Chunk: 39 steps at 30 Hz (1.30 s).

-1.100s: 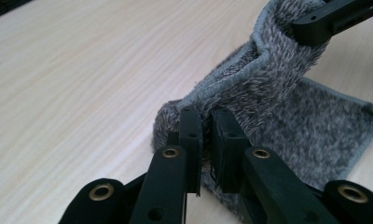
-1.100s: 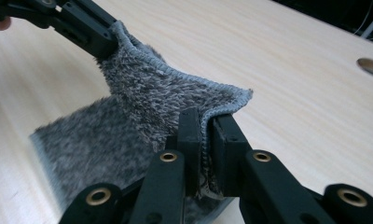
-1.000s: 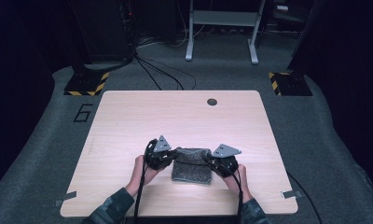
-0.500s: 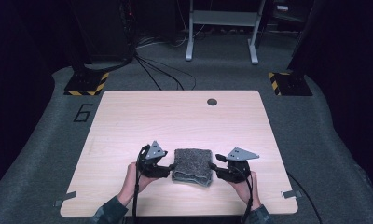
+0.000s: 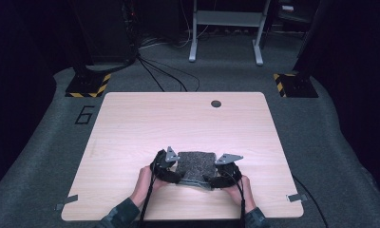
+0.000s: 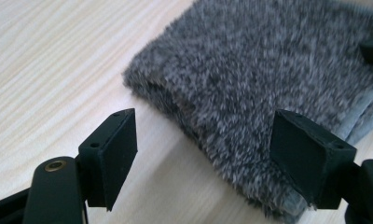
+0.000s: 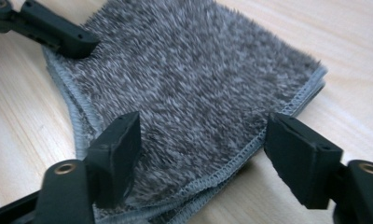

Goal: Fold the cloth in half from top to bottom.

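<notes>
A folded grey cloth (image 5: 195,165) lies flat near the surface's (image 5: 131,128) front edge, about midway between its left and right edges. Stitched hem layers show stacked at the cloth's near edge in the right gripper view.

The left gripper (image 5: 171,175) stands at the cloth's front left corner, the right gripper (image 5: 212,179) at its front right corner; both are equally near. The cloth lies directly ahead of each and runs away toward the far edge.

Left gripper (image 6: 203,154): jaws spread wide, one over bare surface, the other over the pile at the corner; nothing clamped. Right gripper (image 7: 201,158): jaws likewise spread wide, straddling the hemmed corner, released.

Judgement: each gripper is set to close on its own corner; contact with the cloth cannot be confirmed.
</notes>
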{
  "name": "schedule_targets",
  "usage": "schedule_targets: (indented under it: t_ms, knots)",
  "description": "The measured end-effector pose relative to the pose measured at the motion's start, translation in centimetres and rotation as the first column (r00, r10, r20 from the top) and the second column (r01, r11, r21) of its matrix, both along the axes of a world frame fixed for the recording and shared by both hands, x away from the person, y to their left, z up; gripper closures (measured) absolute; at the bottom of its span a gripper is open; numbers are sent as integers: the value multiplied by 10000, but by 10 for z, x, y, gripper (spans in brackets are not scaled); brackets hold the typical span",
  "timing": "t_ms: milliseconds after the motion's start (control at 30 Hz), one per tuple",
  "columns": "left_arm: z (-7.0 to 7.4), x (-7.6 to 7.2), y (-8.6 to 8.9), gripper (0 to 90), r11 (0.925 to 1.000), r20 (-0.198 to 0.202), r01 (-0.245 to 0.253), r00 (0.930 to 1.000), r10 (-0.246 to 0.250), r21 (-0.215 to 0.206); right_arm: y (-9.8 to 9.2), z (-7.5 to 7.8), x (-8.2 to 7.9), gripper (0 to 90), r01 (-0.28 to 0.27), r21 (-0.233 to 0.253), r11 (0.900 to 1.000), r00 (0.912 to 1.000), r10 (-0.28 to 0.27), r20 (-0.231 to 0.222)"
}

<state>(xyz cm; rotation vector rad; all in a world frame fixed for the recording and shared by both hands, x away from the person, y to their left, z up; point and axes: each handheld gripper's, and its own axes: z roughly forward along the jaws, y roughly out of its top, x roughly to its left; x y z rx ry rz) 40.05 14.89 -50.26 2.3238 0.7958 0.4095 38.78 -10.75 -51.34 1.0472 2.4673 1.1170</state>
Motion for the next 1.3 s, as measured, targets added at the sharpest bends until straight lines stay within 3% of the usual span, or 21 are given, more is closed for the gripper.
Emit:
schedule_targets:
  t_ms: [33, 100, 467, 567, 600, 733, 800, 867, 1000, 1100, 1300]
  knots:
    - [-3, -2, -1, 228, 9998, 149, 7, 9999, -10, 196, 0, -2, 1, 243, -78, -79, 9999, 10000, 78, 6]
    - [-6, -4, 1, 227, 9998, 80, 32, 10000, -33, 212, 0, -7, 3, 231, -193, -187, 9996, 9998, 193, -9]
    - [-13, -11, 6, 227, 9993, 98, -252, 9996, 254, -290, 0, -11, 9, 183, -230, -531, 9983, 9994, 243, 236]
    - [-9, -9, 8, 194, 9983, -24, -373, 9993, 372, -445, 0, -10, 12, 178, -313, -618, 9976, 9992, 328, 230]
    - [-6, -7, 10, 181, 9970, -91, -383, 9992, 378, -671, 1, -10, 13, 177, -345, -611, 9975, 9991, 359, 214]
    - [9, 9, 13, 165, 9918, 125, -737, 9971, 754, -1041, 0, -9, 16, 172, -367, -733, 9966, 9992, 378, 144]
    - [11, 19, 11, 165, 9899, 236, -951, 9949, 981, -1049, 0, -9, 16, 171, -229, -661, 9975, 9996, 239, 146]
    - [8, 28, 8, 166, 9910, 360, -1173, 9921, 1198, -648, -1, -9, 17, 171, -248, -705, 9972, 9995, 260, 154]
    - [-7, 38, 6, 160, 9908, 67, -1340, 9909, 1341, -177, -4, -9, 16, 171, -123, -703, 9975, 9999, 126, 37]
    - [-9, 39, 9, 156, 9887, -83, -1408, 9900, 1406, -514, -5, -9, 16, 170, -143, -689, 9975, 9999, 149, 75]
    - [3, 28, 24, 142, 9809, 24, -1458, 9891, 1474, -1287, -14, -4, 11, 160, 106, -439, 9990, 9998, -100, 154]
